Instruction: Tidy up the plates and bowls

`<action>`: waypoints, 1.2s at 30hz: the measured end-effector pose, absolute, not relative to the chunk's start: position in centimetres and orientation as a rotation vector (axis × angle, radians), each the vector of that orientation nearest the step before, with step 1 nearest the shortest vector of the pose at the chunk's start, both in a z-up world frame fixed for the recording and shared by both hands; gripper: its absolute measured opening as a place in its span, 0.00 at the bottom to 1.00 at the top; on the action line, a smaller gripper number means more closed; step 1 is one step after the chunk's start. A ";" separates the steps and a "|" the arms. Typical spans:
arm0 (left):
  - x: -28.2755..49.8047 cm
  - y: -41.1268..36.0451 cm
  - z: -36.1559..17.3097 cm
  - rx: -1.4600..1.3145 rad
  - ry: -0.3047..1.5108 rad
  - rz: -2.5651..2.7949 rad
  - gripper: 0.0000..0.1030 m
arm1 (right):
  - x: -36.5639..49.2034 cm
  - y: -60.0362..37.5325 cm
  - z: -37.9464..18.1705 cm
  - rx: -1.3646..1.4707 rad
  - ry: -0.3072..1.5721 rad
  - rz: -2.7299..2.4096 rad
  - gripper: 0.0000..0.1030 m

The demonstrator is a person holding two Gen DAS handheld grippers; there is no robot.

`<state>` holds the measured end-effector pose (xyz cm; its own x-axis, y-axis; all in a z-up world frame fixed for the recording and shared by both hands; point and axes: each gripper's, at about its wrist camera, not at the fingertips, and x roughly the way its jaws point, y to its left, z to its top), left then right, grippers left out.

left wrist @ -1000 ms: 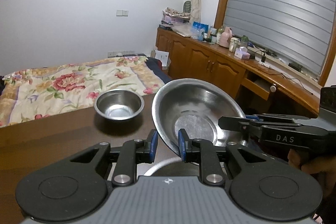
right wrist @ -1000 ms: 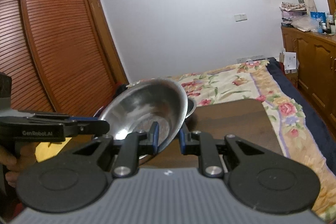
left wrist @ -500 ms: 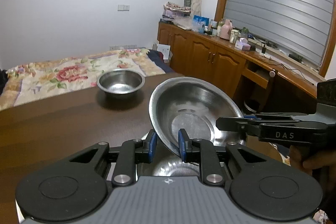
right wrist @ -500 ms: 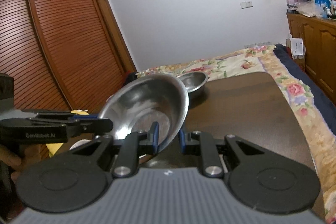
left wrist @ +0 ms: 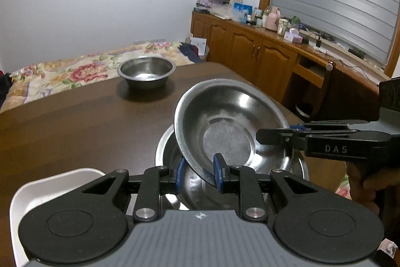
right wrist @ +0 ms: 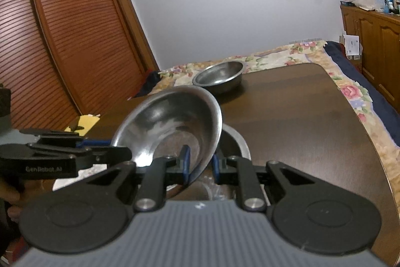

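on the smooth dark wood table (left wrist: 75, 121), both grippers (left wrist: 197, 175) (right wrist: 200, 164) clamp a round shiny steel bowl's (left wrist: 230, 131) thin rim.

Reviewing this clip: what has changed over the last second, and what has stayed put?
Both grippers have lowered the tilted steel plate toward the steel dish lying on the table beneath it. The left gripper and right gripper each still clamp its rim; the right jaws have just closed slightly further on it. The small steel bowl at the far end has not moved.
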<state>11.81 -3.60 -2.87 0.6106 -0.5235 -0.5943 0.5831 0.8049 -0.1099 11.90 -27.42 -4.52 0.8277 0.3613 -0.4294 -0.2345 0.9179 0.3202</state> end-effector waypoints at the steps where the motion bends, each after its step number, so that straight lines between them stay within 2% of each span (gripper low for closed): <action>1: 11.8 -3.5 -3.0 0.093 0.660 -0.644 0.24 | 11.9 -27.4 -4.6 0.262 0.506 0.318 0.17; 9: 11.7 -4.0 -3.4 0.125 0.676 -0.635 0.24 | 12.0 -27.1 -5.3 0.237 0.514 0.303 0.16; 23: 12.7 -4.4 -4.3 0.156 0.689 -0.610 0.25 | 12.2 -25.6 -4.9 0.009 0.498 0.272 0.13; 36: 12.6 -4.0 -4.1 0.156 0.660 -0.573 0.22 | 12.8 -24.3 -4.1 -0.171 0.563 0.323 0.11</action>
<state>12.60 -3.97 -4.09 0.6425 -0.4523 -0.6185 0.5487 0.8350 -0.0407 12.81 -24.31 -4.08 0.7971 0.2525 -0.5486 -0.3452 0.9359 -0.0708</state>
